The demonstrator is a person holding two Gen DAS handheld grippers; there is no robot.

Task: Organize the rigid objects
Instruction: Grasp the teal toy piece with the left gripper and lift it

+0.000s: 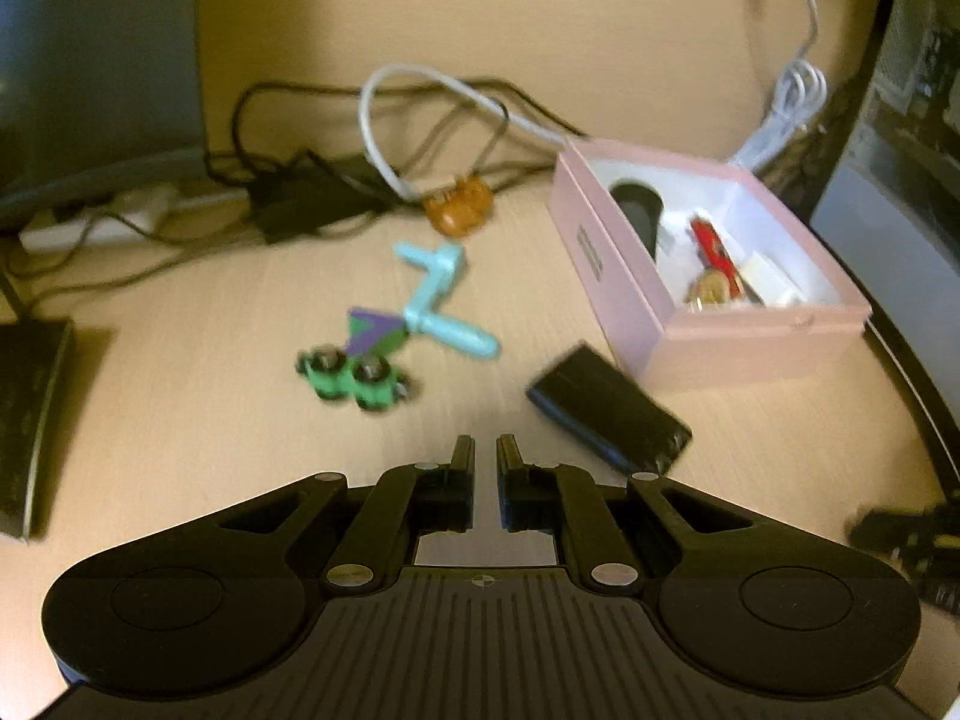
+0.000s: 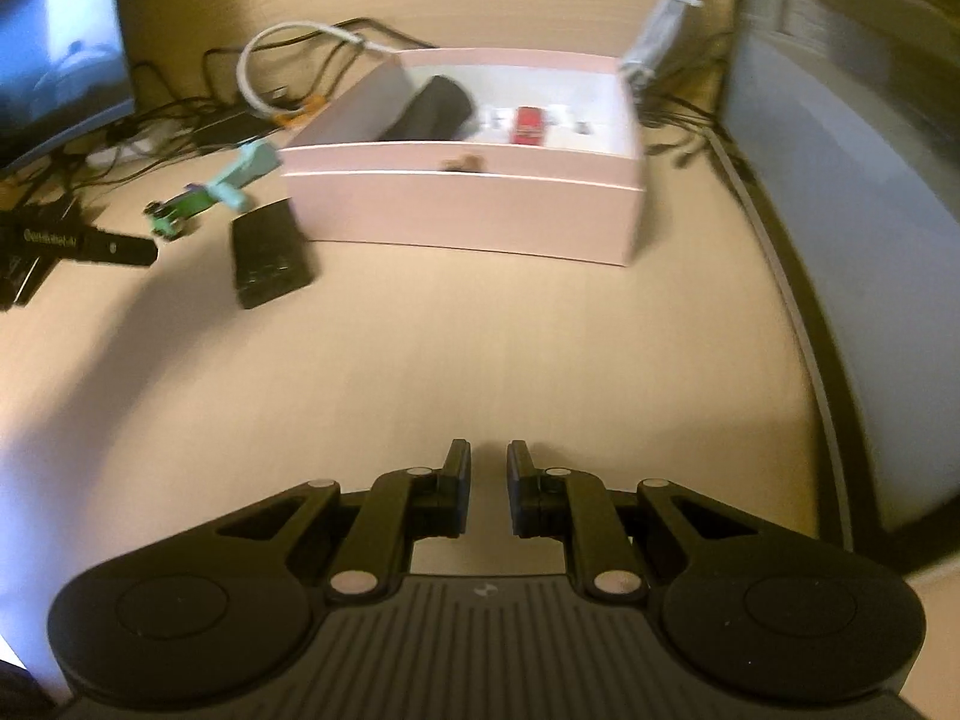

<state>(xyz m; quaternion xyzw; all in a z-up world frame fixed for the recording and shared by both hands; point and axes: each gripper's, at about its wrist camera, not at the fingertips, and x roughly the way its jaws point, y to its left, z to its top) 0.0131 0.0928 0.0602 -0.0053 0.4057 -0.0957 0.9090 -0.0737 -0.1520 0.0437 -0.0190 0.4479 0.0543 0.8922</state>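
Left tongs [image 1: 485, 450] were drawn nearly together with nothing between the fingers, hovering over bare table [image 1: 180, 408]. Right tongs [image 2: 487, 456] were likewise closed and empty, above open table surface well short of the box.

Pink box [image 1: 624, 276] sat open on the table, to the right in the left wrist view, straight ahead in the right wrist view [image 2: 468, 210]. Inside it: a black cylindrical thing [image 1: 639, 207] leaning at the far-left corner, a red piece [image 1: 714, 246], a small gold-coloured piece [image 1: 711, 291] and some white bits (too blurred to name).

Loose on the table outside the box:
- black flat block [image 1: 606, 414], lying just beside the box's near-left corner, apart from it; also seen from the right wrist [image 2: 270, 252].
- light blue toy piece [image 1: 438, 300], angular, left of the box.
- green wheeled toy [image 1: 354, 375] with a purple part, touching the blue piece's near end.
- orange-brown object [image 1: 459, 207], farther back, at the edge of the cables.

A tangle of black cables [image 1: 288, 180] and a white cable [image 1: 384, 138] ran along the back of the table. A dark monitor [image 2: 54, 60] stood at the far left. Both views were motion-blurred.
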